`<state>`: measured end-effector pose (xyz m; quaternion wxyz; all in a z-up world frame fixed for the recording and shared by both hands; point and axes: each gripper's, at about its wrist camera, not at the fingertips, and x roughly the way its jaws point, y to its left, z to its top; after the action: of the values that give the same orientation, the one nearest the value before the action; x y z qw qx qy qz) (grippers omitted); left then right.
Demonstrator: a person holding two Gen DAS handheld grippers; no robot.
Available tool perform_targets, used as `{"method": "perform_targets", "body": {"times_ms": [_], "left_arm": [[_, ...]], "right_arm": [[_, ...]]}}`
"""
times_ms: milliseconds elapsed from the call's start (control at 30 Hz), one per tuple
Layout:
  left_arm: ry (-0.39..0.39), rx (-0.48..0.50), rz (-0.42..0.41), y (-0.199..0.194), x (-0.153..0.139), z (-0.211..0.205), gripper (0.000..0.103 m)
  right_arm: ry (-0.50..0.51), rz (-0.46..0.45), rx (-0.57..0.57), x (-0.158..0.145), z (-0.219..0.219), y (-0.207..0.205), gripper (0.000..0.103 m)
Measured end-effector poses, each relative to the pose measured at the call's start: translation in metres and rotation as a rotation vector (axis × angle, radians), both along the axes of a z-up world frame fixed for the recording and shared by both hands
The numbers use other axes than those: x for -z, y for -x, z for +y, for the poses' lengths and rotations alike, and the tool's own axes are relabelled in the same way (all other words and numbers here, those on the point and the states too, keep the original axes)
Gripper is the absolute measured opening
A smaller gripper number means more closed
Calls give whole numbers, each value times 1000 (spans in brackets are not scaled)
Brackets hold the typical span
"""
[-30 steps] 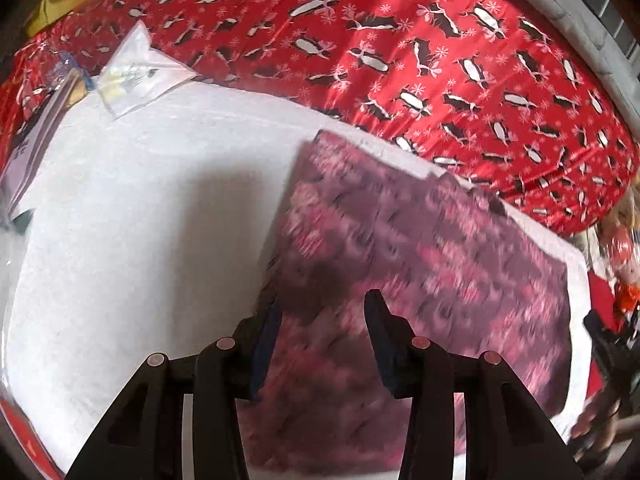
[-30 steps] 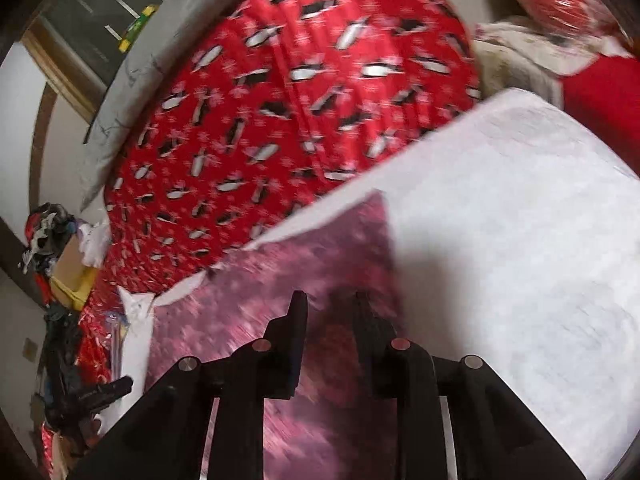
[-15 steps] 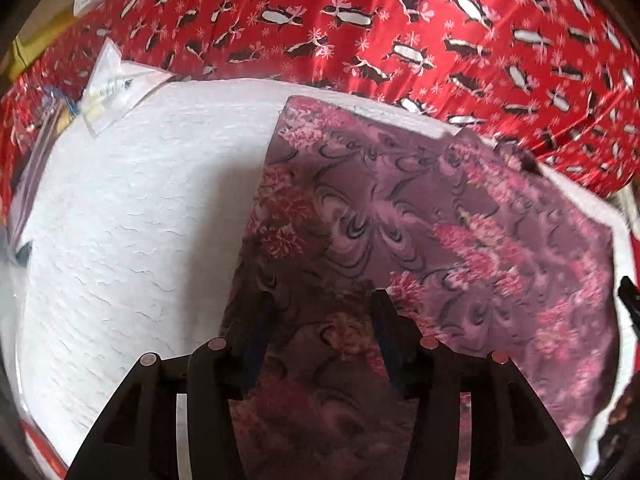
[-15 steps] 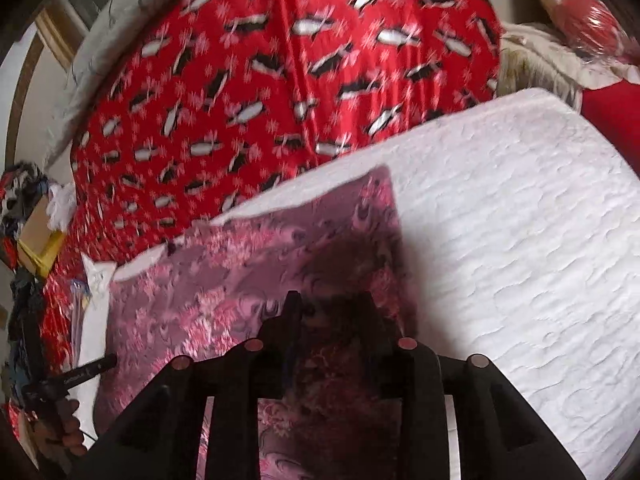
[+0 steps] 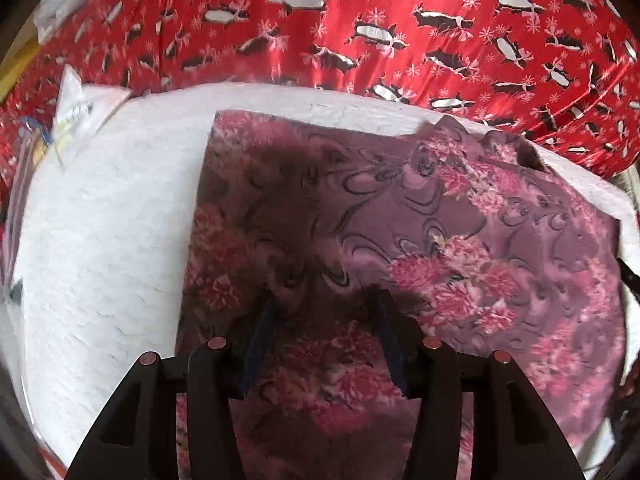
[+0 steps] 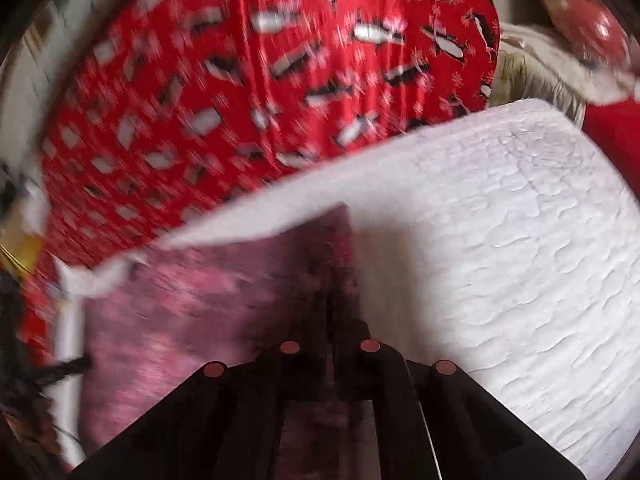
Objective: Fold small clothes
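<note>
Red penguin-print bedding [image 5: 400,28] fills the background, and on top of it lies a white quilted pad [image 5: 104,240] that serves as my folding surface. On that pad the floral garment [image 5: 460,240], purple with pink blossoms, is spread mostly flat, with its far right corner a little rumpled near the pad's edge. My left gripper [image 5: 324,312] hangs low over the garment's near edge with its fingers spread apart and nothing between them. My right gripper [image 6: 330,320] sits at the garment's right-hand edge; that view is smeared with motion blur, but the fingers look pressed together, and I judge they are pinching the cloth [image 6: 224,300] there, though I cannot be sure how much of it they have. A clear plastic bag [image 5: 76,116] lies at the pad's far left corner, well away from the work. I read this as the start of a fold: the left fingers need to close on the near edge before both corners are carried across together.
</note>
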<state>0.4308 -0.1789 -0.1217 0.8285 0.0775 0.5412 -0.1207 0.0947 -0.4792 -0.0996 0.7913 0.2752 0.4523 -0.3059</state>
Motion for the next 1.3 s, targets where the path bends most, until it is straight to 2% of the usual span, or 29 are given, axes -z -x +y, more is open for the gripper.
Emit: {"method": "perform_targets", "body": {"times_ms": [67, 100, 167, 267, 333, 433, 467, 500, 533, 600, 667, 733, 800, 867, 967, 1067, 1133, 1200, 1300], "left_arm": [[-7, 16, 0, 3, -4, 1, 50], [4, 16, 6, 4, -7, 3, 48], [35, 5, 0, 8, -16, 14, 47], [50, -16, -22, 17, -26, 28, 47], [57, -24, -9, 24, -24, 33, 47], [31, -25, 14, 37, -11, 36, 47], [20, -22, -1, 42, -8, 35, 48], [13, -17, -20, 44, -9, 34, 48], [4, -15, -27, 46, -10, 33, 48], [2, -15, -26, 49, -11, 33, 48], [3, -16, -21, 49, -11, 33, 48], [15, -22, -16, 49, -11, 35, 48], [24, -27, -12, 51, -12, 37, 48], [23, -26, -11, 53, -12, 38, 48], [26, -25, -5, 57, -15, 40, 48], [31, -21, 1, 60, -19, 42, 48], [33, -21, 4, 64, -21, 44, 48], [37, -20, 8, 68, -24, 45, 48], [39, -15, 3, 75, -30, 49, 48]], "right_arm": [[25, -6, 9, -8, 5, 3, 0], [41, -11, 14, -13, 8, 4, 5], [62, -82, 0, -31, 21, 9, 7], [28, -189, -66, -48, 45, 9, 10], [9, -199, -107, -47, 60, 4, 18], [-7, -140, -161, -27, 80, -8, 19], [-7, -74, -173, -12, 86, -13, 21], [22, -62, -176, -7, 90, -13, 21], [53, -75, -173, -10, 93, -13, 21], [31, -73, -139, -20, 95, -15, 24], [8, -131, -154, -30, 101, -11, 24], [23, -150, -177, -36, 111, -8, 27], [21, -121, -213, -31, 120, -9, 33], [-2, -36, -236, -12, 126, -10, 31], [27, -20, -228, -18, 134, -9, 31], [-5, -74, -227, -30, 143, -11, 33], [10, -79, -247, -36, 152, -14, 33], [8, -62, -270, -32, 163, -16, 34], [-29, 17, -282, -12, 176, -15, 34]]}}
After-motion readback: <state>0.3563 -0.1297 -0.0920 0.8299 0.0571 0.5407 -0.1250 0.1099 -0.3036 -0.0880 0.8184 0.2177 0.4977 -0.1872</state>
